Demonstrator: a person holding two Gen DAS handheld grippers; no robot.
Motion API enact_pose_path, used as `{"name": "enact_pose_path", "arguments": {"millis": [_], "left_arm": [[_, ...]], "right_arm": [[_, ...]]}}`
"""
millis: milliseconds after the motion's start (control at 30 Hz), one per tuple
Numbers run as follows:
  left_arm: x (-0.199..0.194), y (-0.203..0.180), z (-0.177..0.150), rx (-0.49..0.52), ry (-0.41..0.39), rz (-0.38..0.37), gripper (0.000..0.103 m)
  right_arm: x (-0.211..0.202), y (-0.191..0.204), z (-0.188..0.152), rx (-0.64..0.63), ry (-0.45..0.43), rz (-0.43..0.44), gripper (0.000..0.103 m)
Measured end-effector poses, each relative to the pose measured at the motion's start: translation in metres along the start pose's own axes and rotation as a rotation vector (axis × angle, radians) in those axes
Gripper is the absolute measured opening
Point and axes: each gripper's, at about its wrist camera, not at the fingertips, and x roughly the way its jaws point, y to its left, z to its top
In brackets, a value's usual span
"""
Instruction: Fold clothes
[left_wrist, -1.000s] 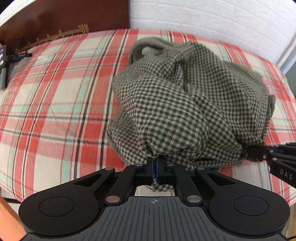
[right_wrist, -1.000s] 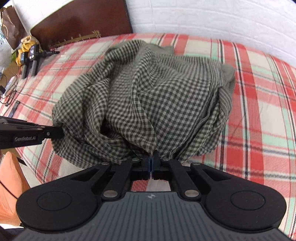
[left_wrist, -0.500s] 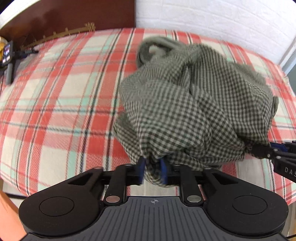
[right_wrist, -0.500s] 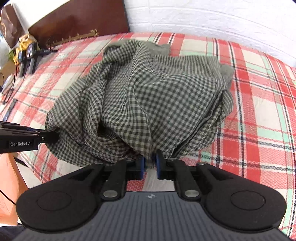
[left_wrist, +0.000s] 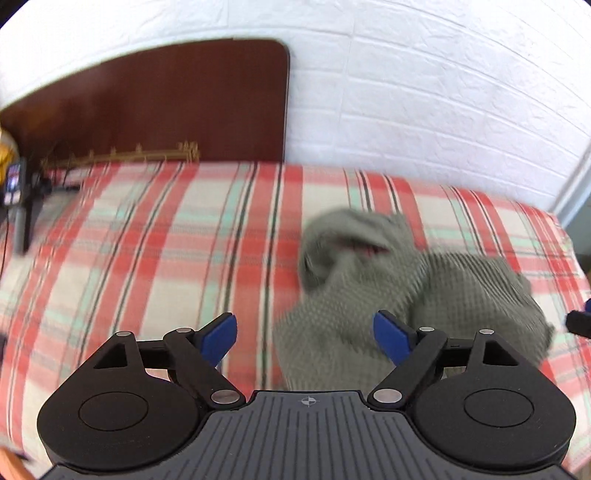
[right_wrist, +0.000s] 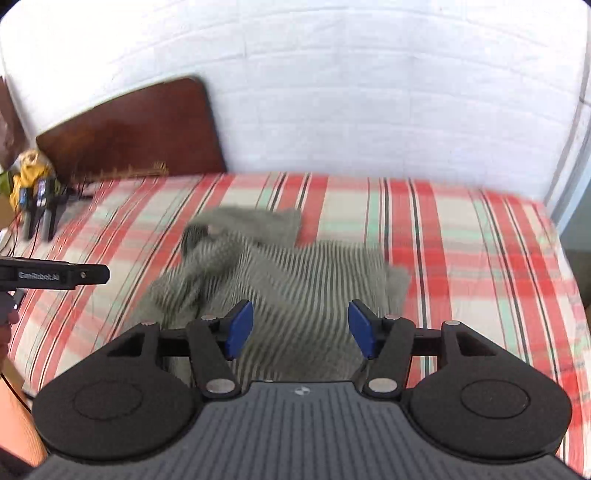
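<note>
Both grippers tilt down toward the bed (left_wrist: 147, 236), jaws opening and pinching nothing. The left gripper (left_wrist: 306, 338) spreads wide, its blue pads (left_wrist: 218, 338) clear of the checked garment (left_wrist: 406, 295), which lies bunched and blurred on the plaid cover, toward the right of the left wrist view. The right gripper (right_wrist: 301, 328) stands partly spread above that same cloth (right_wrist: 295, 280), pads off it. The left gripper's finger (right_wrist: 62, 275) reaches in level from the left edge, near the heap's edge

both claws (left_wrist: 304, 334) (right_wrist: 301, 328) opening, checked garment (right_wrist: 280, 273) released
</note>
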Motion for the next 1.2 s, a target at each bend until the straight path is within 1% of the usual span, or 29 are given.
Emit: {"name": "enact_pose_path", "arguments": {"millis": [67, 133, 233, 333, 400, 500, 567, 667, 700, 767, 800, 833, 900, 933, 967, 1000, 1033, 1133, 1200], "left_arm": [[0.021, 0.002, 0.016, 0.031, -0.013, -0.009, 0.089], [0.046, 0.002, 0.032, 0.074, -0.001, -0.029, 0.089], [0.085, -0.002, 0.049, 0.149, 0.021, -0.019, 0.089], [0.120, -0.008, 0.058, 0.197, 0.052, -0.012, 0.089], [0.141, -0.010, 0.062, 0.221, 0.077, -0.024, 0.089], [0.163, -0.015, 0.063, 0.248, 0.108, -0.026, 0.089], [0.173, -0.019, 0.065, 0.262, 0.114, -0.027, 0.089], [0.181, -0.021, 0.069, 0.263, 0.115, -0.036, 0.089], [0.183, -0.021, 0.070, 0.260, 0.122, -0.044, 0.087], [0.187, -0.021, 0.070, 0.260, 0.145, -0.062, 0.080], [0.189, -0.021, 0.069, 0.264, 0.159, -0.071, 0.067], [0.192, -0.021, 0.068, 0.273, 0.173, -0.076, 0.035], [0.195, -0.021, 0.066, 0.288, 0.196, -0.063, 0.013], [0.194, -0.019, 0.065, 0.281, 0.191, -0.063, 0.006], [0.193, -0.017, 0.065, 0.274, 0.187, -0.063, 0.004], [0.191, -0.015, 0.065, 0.266, 0.182, -0.064, 0.003], [0.188, -0.012, 0.066, 0.251, 0.175, -0.071, 0.002], [0.176, -0.004, 0.071, 0.214, 0.144, -0.070, 0.001], [0.167, 0.002, 0.074, 0.188, 0.131, -0.068, 0.001]], "right_arm": [[0.014, -0.002, 0.015, -0.009, -0.004, -0.017, 0.062], [0.032, -0.004, 0.026, -0.016, 0.010, -0.029, 0.062], [0.059, -0.010, 0.041, -0.013, 0.049, -0.041, 0.062], [0.087, -0.017, 0.047, -0.003, 0.093, -0.063, 0.062], [0.102, -0.021, 0.048, 0.002, 0.120, -0.085, 0.063], [0.118, -0.027, 0.047, 0.014, 0.154, -0.123, 0.067], [0.123, -0.035, 0.046, 0.030, 0.166, -0.146, 0.069], [0.133, -0.046, 0.043, 0.063, 0.196, -0.165, 0.071], [0.137, -0.050, 0.042, 0.077, 0.210, -0.167, 0.071], [0.146, -0.058, 0.038, 0.104, 0.243, -0.169, 0.072], [0.149, -0.060, 0.036, 0.114, 0.251, -0.178, 0.072], [0.152, -0.062, 0.035, 0.120, 0.255, -0.184, 0.072], [0.156, -0.064, 0.033, 0.126, 0.262, -0.182, 0.072], [0.157, -0.063, 0.032, 0.129, 0.265, -0.177, 0.067], [0.157, -0.062, 0.032, 0.127, 0.266, -0.168, 0.058], [0.157, -0.061, 0.033, 0.120, 0.269, -0.157, 0.030], [0.155, -0.059, 0.033, 0.116, 0.272, -0.146, 0.011], [0.142, -0.049, 0.038, 0.094, 0.252, -0.118, 0.004], [0.129, -0.041, 0.043, 0.074, 0.220, -0.101, 0.004]]}}
